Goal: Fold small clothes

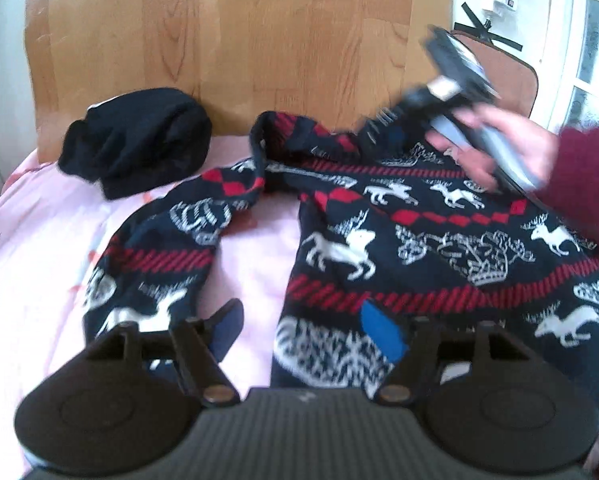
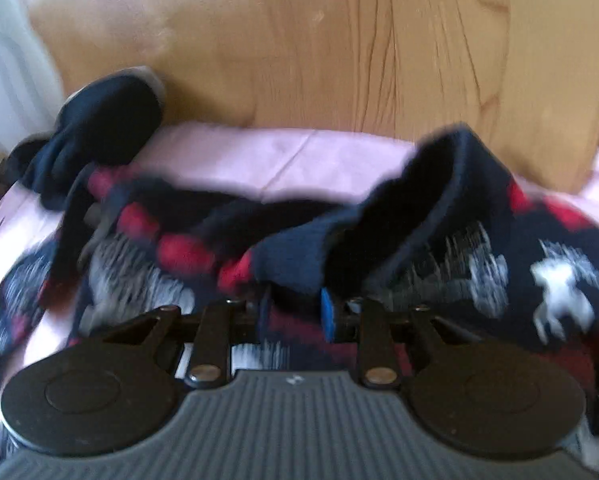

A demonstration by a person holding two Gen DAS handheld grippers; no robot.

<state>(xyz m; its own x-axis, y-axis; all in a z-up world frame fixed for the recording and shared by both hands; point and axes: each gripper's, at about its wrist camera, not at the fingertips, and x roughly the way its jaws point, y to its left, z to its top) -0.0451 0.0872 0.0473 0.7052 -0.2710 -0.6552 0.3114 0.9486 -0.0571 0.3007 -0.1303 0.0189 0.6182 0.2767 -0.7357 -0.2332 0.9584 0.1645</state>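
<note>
Here my left gripper (image 1: 311, 336) gapes empty over the navy reindeer-patterned knit sweater (image 1: 419, 240); my right gripper (image 2: 295, 312) pinches its collar, and a dark folded garment (image 1: 139, 140) lies by the wooden headboard (image 1: 219, 40).

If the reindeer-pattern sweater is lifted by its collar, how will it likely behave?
Likely floppy: the sweater lies creased on the pink sheet, one sleeve bent. The collar already sags around the right gripper, so the body would probably hang and drag.

The sweater (image 1: 419, 240) was navy with white reindeer and red diamond bands; the folded garment (image 1: 139, 140) far left was black, the sheet (image 1: 39, 240) pink.
</note>
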